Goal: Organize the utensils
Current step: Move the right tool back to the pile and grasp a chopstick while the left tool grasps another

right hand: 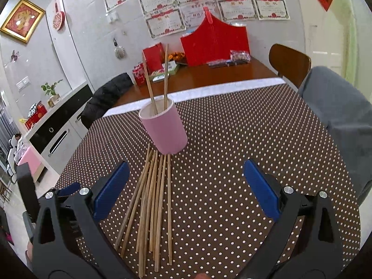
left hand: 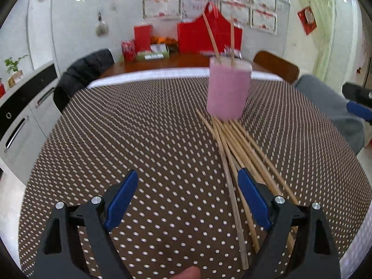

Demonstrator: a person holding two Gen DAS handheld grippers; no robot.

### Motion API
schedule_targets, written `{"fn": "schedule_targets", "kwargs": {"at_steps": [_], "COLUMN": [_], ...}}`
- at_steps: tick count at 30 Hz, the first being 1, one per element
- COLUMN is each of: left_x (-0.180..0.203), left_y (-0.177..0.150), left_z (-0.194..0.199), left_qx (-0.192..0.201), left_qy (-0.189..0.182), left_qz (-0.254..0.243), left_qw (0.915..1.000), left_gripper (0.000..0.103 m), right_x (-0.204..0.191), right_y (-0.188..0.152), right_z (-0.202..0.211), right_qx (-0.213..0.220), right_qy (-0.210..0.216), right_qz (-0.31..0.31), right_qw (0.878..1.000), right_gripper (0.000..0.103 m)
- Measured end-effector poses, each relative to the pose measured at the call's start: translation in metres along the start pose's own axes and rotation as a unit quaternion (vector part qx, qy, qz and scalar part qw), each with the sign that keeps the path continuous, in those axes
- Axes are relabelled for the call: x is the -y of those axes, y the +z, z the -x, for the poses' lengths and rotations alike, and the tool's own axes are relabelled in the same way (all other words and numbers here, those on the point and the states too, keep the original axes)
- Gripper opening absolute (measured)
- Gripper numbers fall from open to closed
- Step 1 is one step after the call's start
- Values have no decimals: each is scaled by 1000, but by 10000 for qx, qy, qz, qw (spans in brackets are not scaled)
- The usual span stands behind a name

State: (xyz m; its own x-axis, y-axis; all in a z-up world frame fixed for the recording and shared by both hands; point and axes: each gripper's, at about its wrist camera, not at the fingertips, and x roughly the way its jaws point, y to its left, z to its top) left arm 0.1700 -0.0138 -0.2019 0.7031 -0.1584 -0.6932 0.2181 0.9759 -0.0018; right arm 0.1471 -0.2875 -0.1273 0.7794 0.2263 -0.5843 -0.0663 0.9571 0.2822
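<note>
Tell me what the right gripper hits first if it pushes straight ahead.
Probably the loose chopsticks lying on the tablecloth between the right gripper's open fingers; beyond them stands the pink cup. Depth is uncertain.

From my left wrist camera, the brown polka-dot tablecloth (left hand: 139, 125) lies bare from 9 to 12 o'clock, so I have wide passage there. At 1 o'clock the pink cylindrical holder (left hand: 227, 90) stands upright with two wooden chopsticks (left hand: 210, 34) rising above its rim, blocking any high sweep. The loose pile of bamboo chopsticks (left hand: 234, 162) fans from the holder's base toward 5 o'clock, right beside my left gripper (left hand: 187, 181), whose jaws stand wide apart. At 3 o'clock a grey sleeve (left hand: 330, 107) closes that side. From the right wrist camera, bare cloth stretches from 1 to 4 o'clock; the pile (right hand: 153, 204) fills 6 to 11.
</note>
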Motion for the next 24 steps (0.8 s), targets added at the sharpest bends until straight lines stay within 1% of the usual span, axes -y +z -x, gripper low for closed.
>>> {"fn": "schedule_targets", "kwargs": {"at_steps": [4,9,13,17,20,22,24], "left_x": [9,16,20,17,10,7,5], "left_y": [-6,-10,-7,-2,-3,-4,-5], "left_z": [-19,-44,-54,-63,-63,-61,-60], "left_qx": [-269,-633,-692,-797,-800,-780,-761], "left_qy": [-35,75,15,16,-37,-77,-119], "left_qz": [-131,-335,-360,-281,-101,-24,33], "left_qw": [9995,9974,9970,9964,9967,9969,9970], "left_gripper": [86,86,86,86,86,86,86], "right_x": [3,4,3,-5,-14,-17,-19], "right_y": [-8,-18,-28,-41,-52,-55,-55], "right_z": [-10,-24,-43,-70,-90,-101,-109], "right_qx": [-180,-466,-891,-1352,-1613,-1687,-1756], "right_qy": [-28,-57,-154,-267,-357,-384,-425], "right_qz": [-4,77,280,701,1053,1169,1226], "right_qw": [9998,9989,9955,9880,9806,9780,9759], "right_gripper": [97,97,97,97,97,96,87]}}
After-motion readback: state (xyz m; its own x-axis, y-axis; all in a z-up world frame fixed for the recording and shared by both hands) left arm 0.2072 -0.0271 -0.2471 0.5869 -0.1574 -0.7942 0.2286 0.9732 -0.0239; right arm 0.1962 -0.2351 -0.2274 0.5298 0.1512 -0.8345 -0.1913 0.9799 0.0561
